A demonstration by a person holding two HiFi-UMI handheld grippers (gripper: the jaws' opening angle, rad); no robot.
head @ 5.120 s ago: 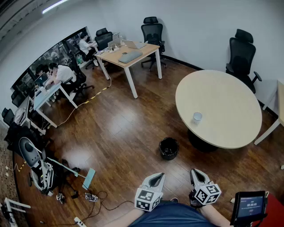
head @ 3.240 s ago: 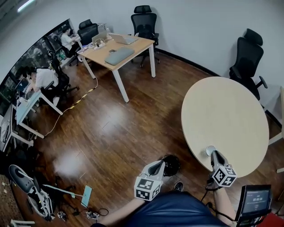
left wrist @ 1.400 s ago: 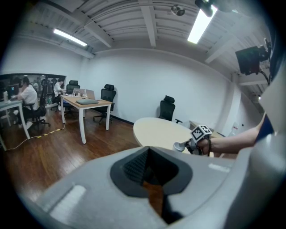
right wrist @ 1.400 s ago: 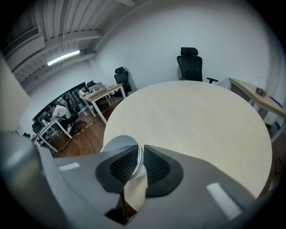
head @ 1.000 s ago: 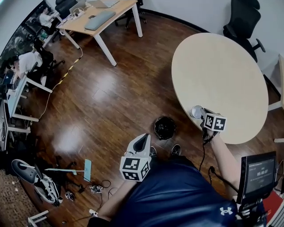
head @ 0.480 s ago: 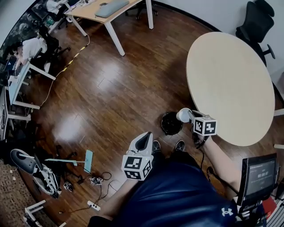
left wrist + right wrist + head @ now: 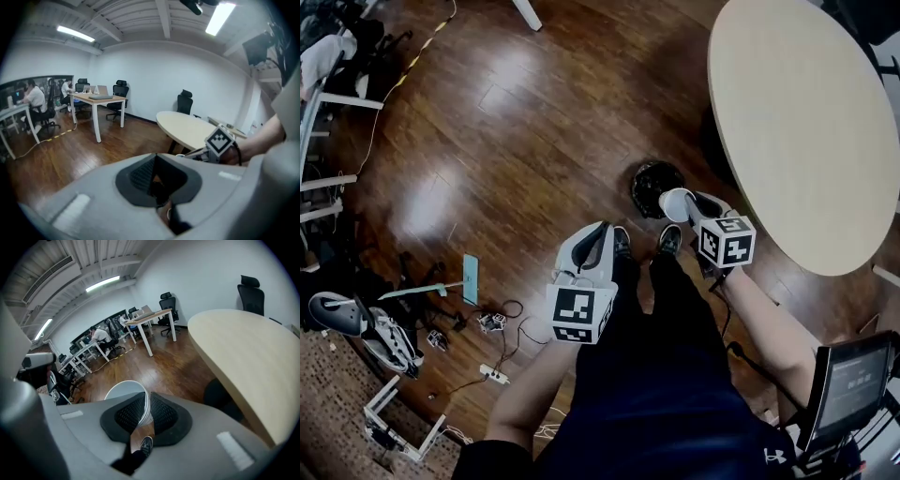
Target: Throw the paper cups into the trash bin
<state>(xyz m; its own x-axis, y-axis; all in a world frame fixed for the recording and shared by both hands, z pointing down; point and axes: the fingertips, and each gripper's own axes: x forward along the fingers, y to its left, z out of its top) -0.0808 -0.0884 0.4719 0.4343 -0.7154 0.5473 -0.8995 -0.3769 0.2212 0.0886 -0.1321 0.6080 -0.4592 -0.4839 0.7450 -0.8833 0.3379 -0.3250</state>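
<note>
Right gripper (image 7: pixel 692 202) pinches thin white round paper cup (image 7: pixel 673 203) wall; left gripper (image 7: pixel 602 231) jaws together

Bright ceiling strips (image 7: pixel 219 18), floor (image 7: pixel 428 201) glare, fisheye-warped edges

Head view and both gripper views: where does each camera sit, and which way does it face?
Head view: on the person's head, facing steeply down at the trash bin and round table; shows legs, left gripper, and right gripper holding the paper cup.
Left gripper view: on the left gripper, facing across the room; shows its jaws and the right gripper.
Right gripper view: on the right gripper, facing far desks; shows its jaws on the paper cup.
Shared: all three show the round table.
</note>
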